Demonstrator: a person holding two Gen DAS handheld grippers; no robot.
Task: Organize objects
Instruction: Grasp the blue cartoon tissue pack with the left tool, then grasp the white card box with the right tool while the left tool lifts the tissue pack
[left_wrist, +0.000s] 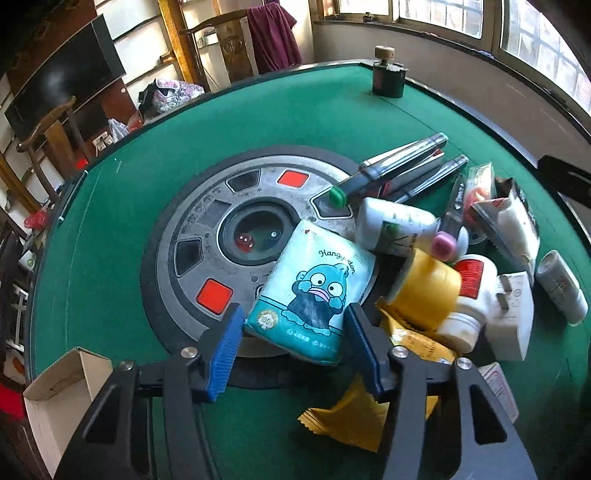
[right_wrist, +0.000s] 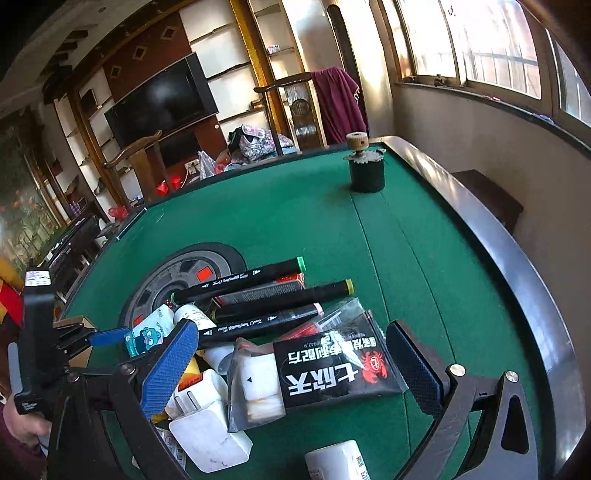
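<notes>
Left gripper (left_wrist: 293, 341) pinching tissue pack (left_wrist: 314, 288), blue pads on both sides, pack tilted above table centre dial (left_wrist: 207, 221) | right gripper (right_wrist: 291, 365) spread wide, straddling black sachet (right_wrist: 332, 365), long axis crosswise | open cardboard box (left_wrist: 55, 391) lies left, nearest left gripper.

A dark television (right_wrist: 160, 105) hung among wall shelves (right_wrist: 236, 48). A maroon cloth (right_wrist: 340, 107) draped over a wooden chair (left_wrist: 229, 40). Sunlit windows (right_wrist: 480, 40) lined the wall beside the green table (left_wrist: 258, 122).
</notes>
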